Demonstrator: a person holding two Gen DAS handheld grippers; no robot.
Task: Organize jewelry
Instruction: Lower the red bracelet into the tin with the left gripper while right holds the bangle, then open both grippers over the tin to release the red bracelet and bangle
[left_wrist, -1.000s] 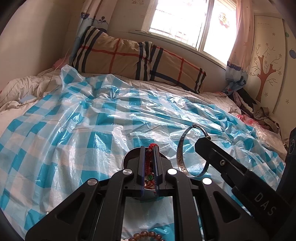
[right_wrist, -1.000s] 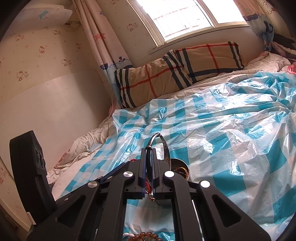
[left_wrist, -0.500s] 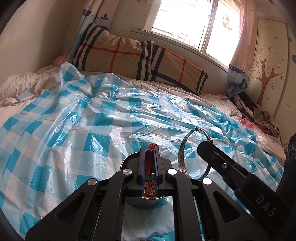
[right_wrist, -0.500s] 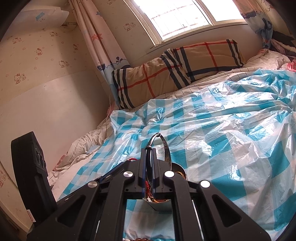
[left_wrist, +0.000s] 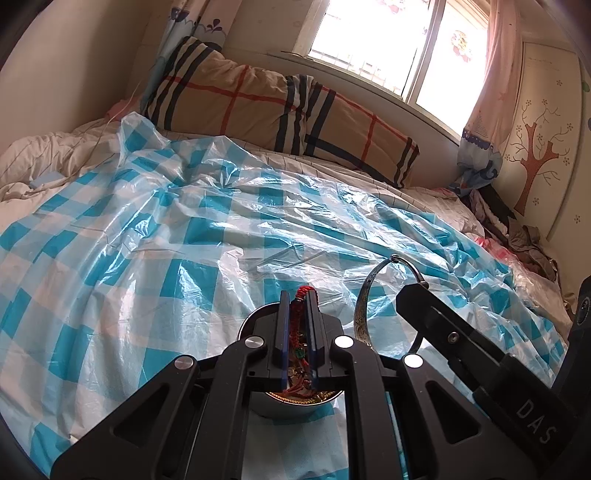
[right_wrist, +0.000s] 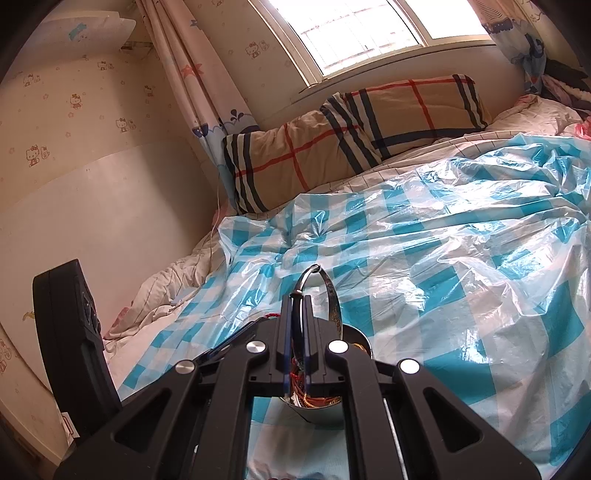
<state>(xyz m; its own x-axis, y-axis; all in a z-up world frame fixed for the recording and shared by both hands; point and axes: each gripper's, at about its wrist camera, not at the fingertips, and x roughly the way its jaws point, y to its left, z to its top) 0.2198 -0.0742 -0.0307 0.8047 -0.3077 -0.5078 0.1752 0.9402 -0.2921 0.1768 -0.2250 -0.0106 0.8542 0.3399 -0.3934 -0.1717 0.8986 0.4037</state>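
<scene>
From your left wrist camera, your left gripper has its jaws clamped on a red braided cord bracelet, held over a small metal bowl of jewelry at 6 o'clock on the blue checked plastic sheet covering the bed. At 3 o'clock your right gripper pinches a silver bangle.

From your right wrist camera, the jaws are clamped on the bangle's thin wire side, upright above the bowl's rim at 5 o'clock. A plaid pillow lies at 12 o'clock.
</scene>
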